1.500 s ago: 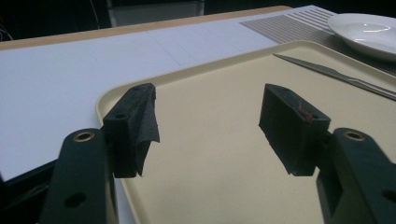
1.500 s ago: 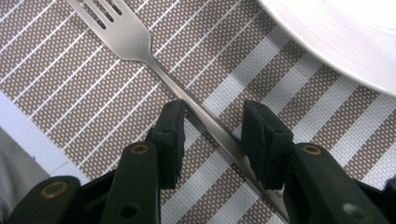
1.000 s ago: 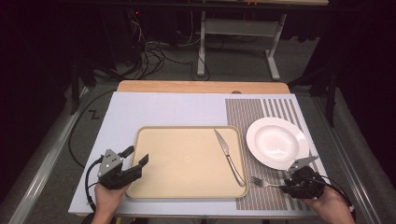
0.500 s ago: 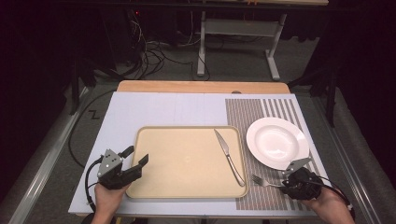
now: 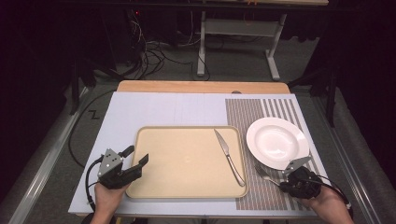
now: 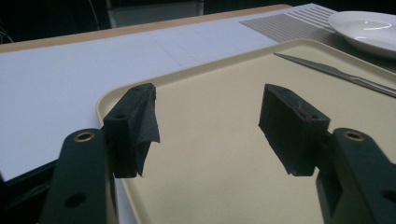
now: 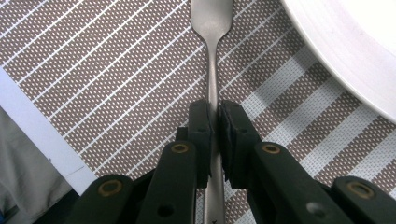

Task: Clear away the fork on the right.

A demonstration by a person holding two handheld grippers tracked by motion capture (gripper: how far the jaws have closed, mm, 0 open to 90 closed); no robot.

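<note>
- Steel fork lies on striped mat, beside white plate.
- My right claw has just been closing; pads now pinch fork's handle.
- My left claw gapes wide, empty, over beige tray.

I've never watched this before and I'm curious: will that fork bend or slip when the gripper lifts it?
Probably stiff: the fork looks like solid metal. It may slip or swivel, since the right gripper pinches only its thin, smooth handle. Its wider head end lies beyond the jaws, so it could dip on lifting. It lies flat on the striped mat, unlikely to roll.
</note>
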